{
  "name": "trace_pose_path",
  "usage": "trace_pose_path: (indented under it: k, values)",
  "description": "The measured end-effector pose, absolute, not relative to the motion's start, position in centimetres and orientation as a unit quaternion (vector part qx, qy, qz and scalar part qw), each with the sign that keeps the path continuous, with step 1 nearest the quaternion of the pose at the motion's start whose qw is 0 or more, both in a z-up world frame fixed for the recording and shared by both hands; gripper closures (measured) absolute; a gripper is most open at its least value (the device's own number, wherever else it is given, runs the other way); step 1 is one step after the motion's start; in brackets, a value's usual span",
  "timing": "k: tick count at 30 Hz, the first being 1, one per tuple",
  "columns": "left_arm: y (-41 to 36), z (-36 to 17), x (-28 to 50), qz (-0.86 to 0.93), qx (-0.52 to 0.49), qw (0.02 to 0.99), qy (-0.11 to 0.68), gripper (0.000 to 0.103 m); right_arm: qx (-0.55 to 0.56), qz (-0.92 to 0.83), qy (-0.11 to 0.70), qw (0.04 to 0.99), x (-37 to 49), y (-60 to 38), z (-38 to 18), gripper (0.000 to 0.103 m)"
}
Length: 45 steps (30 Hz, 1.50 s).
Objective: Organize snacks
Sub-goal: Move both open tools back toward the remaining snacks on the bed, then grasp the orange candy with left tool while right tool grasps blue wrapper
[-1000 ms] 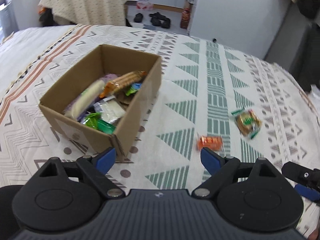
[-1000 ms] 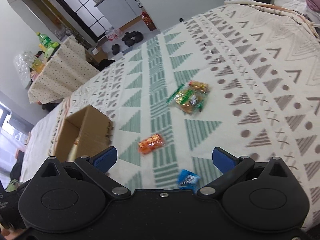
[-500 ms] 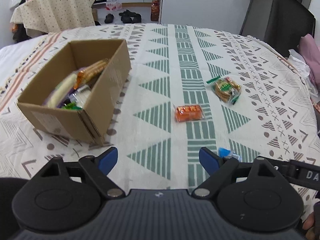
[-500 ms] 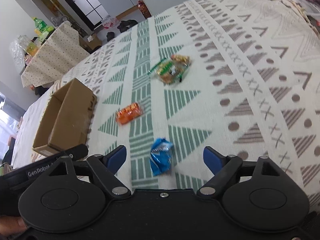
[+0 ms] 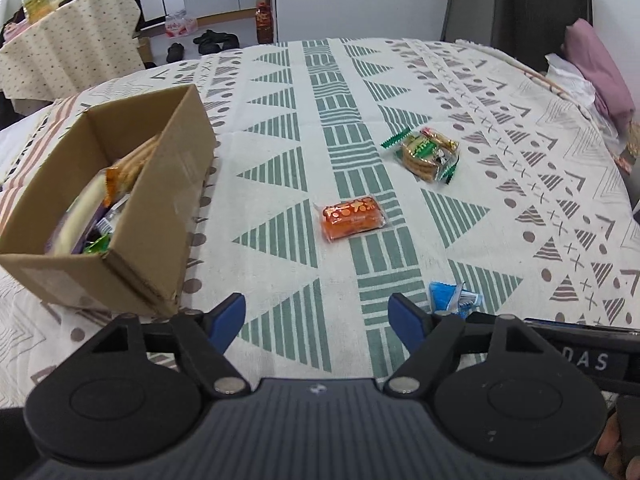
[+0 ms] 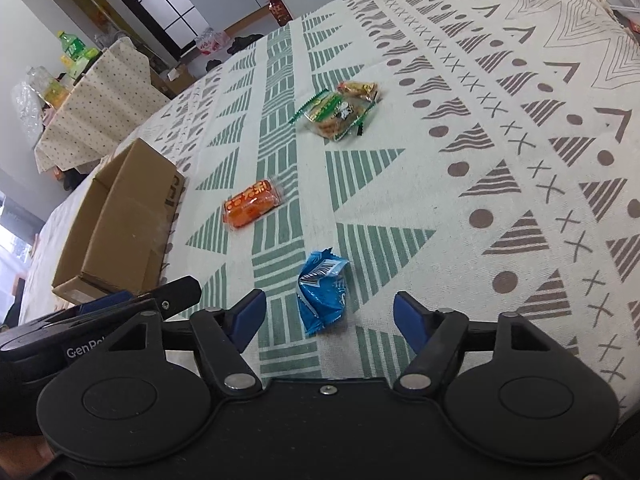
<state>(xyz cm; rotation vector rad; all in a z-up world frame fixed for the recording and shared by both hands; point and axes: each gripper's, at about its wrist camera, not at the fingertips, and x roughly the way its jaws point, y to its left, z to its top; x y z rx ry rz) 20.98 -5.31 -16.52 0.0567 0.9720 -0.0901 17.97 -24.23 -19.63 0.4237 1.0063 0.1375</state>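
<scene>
1. Snacks lie loose on the patterned cloth [image 5: 320, 92]: an orange packet [image 5: 351, 218] in the middle, a green-edged biscuit pack [image 5: 428, 154] farther off to the right, and a blue packet [image 6: 323, 291] nearest the grippers.
2. More snacks fill the open cardboard box [image 5: 160, 216] at the left side of the cloth; a long pale packet [image 5: 82, 210] and an orange-ended cracker sleeve [image 5: 130, 166] lean against its inner wall.
3. From the left wrist view, the left gripper [image 5: 318, 318] hovers above the near part of the cloth, jaws spread wide with nothing between them; the box corner sits just beyond its left finger.
4. In that same view the blue packet [image 5: 454, 298] peeks out just beyond the right finger, outside the gap.
5. From the right wrist view, the right gripper [image 6: 330, 316] is also wide open and holds nothing, with the blue packet lying on the cloth between its blue fingertips [image 6: 250, 314], slightly ahead of them.
6. Beyond it the orange packet [image 6: 252, 204] lies to the left near the box [image 6: 128, 220], and the biscuit pack [image 6: 336, 114] sits farther away.
7. Part of the left gripper [image 6: 120, 306] shows at the lower left of the right wrist view, close beside the right one.
</scene>
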Motion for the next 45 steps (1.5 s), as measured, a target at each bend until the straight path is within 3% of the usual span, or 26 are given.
trace_pose_path:
  k: [10, 13, 14, 15, 42, 45]
  values:
    - [-5.2, -18.0, 23.8, -0.068, 0.024, 0.873, 0.483, 0.033, 0.193, 0.055, 0.503, 0.841, 19.9, -23.0, -22.2, 0.046]
    - [-5.5, -18.3, 24.8, -0.072, 0.025, 0.871, 0.486, 0.034, 0.18, 0.05, 0.512, 0.839, 20.4, -22.6, -22.7, 0.055]
    - [-5.6, -18.5, 25.1, -0.072, 0.024, 0.87, 0.487, 0.033, 0.172, 0.055, 0.512, 0.84, 20.6, -22.3, -22.6, 0.067]
    - [-5.6, -18.6, 25.5, -0.072, 0.022, 0.869, 0.488, 0.033, 0.162, 0.062, 0.515, 0.84, 20.9, -22.1, -22.6, 0.071]
    - [-6.3, -21.9, 33.8, -0.062, 0.003, 0.856, 0.513, 0.034, 0.162, 0.034, 0.521, 0.837, 26.9, -23.4, -21.8, 0.072]
    - [-6.5, -21.9, 34.0, -0.061, 0.007, 0.858, 0.51, 0.045, 0.163, 0.032, 0.523, 0.836, 27.3, -23.4, -21.8, 0.072]
